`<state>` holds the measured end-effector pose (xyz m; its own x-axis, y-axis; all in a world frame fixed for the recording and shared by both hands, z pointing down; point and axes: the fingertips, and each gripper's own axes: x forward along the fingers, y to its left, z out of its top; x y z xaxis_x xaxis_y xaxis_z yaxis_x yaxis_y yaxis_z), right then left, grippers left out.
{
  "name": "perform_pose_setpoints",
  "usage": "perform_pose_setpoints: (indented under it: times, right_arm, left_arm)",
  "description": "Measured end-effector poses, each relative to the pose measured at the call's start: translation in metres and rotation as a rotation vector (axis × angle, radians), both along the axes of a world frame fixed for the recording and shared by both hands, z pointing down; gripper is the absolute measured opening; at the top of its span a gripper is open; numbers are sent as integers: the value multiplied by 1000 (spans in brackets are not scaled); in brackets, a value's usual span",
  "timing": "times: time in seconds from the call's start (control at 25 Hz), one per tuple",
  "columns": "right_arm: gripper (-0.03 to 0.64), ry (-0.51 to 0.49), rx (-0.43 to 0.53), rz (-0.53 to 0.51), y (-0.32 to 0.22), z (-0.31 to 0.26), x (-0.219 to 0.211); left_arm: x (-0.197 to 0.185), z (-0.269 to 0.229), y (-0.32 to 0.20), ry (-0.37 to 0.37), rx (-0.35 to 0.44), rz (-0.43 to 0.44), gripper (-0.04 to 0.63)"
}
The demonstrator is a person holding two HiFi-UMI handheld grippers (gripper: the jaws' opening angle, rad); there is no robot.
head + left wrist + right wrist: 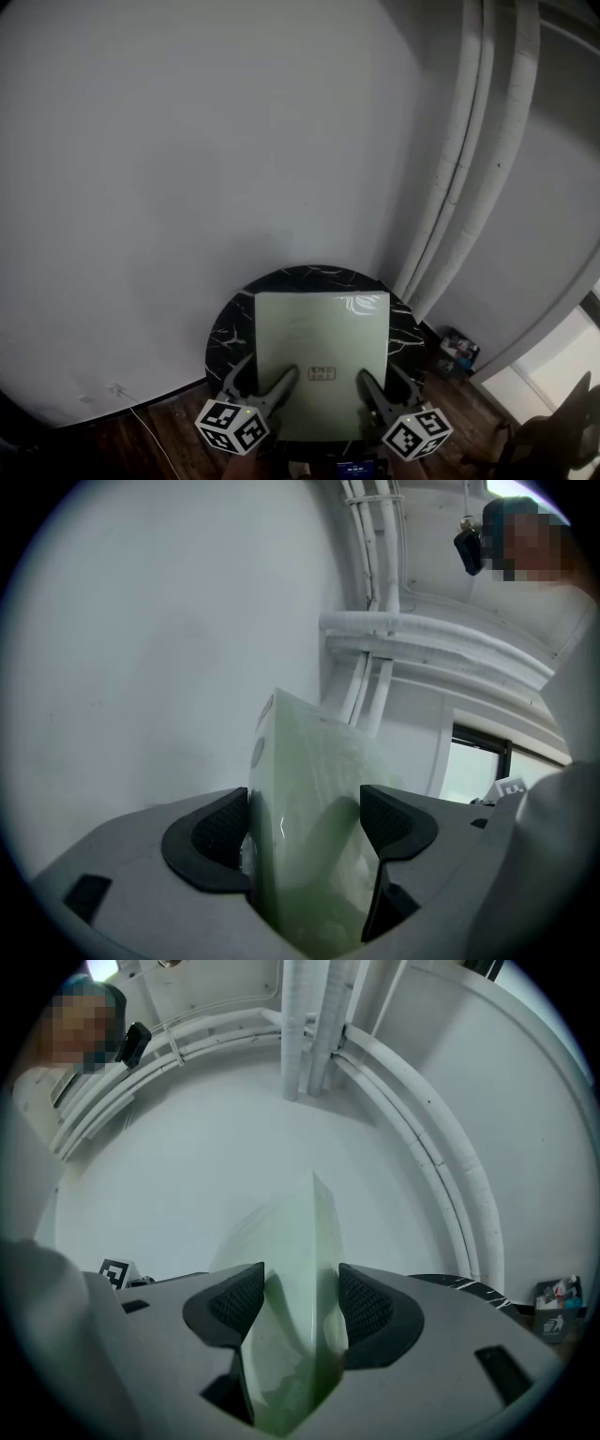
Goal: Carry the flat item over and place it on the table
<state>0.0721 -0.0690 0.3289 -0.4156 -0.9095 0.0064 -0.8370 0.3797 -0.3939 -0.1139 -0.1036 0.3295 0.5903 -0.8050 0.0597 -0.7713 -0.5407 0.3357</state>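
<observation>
A pale green flat box [323, 342] lies level over the round black marble table [228, 330], its near edge reaching past the table's front rim. Whether it rests on the tabletop I cannot tell. My left gripper [265, 378] is shut on the box's near left edge, and my right gripper [384, 380] is shut on the near right edge. In the left gripper view the box [309, 789] stands edge-on between the jaws of the left gripper [305, 827]. In the right gripper view the box [298, 1260] is pinched the same way by the right gripper [300, 1302].
A white wall stands just behind the table, with white pipes [459, 178] running down it at the right. Small items [457, 352] sit on the floor beside the table. Dark wooden floor [141, 442] with a thin cable [145, 417] lies at the left. A chair part [562, 422] shows at the lower right.
</observation>
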Motion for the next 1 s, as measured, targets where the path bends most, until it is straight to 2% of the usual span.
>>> perform_pose_setpoints:
  times: [0.36,0.76,1.0]
  right_arm:
    - [225,-2,-6,-4,-23,5,12]
    - [225,-17,-19,-82,-54,4,20]
    - [224,-19,-55,-103,-68,17,20]
  left_arm:
    - [12,5,-22,-14,-8,-9,371]
    - [18,3,-39,-32,-19,-90,371]
    - [18,17,-48,-28,-55,-111,371]
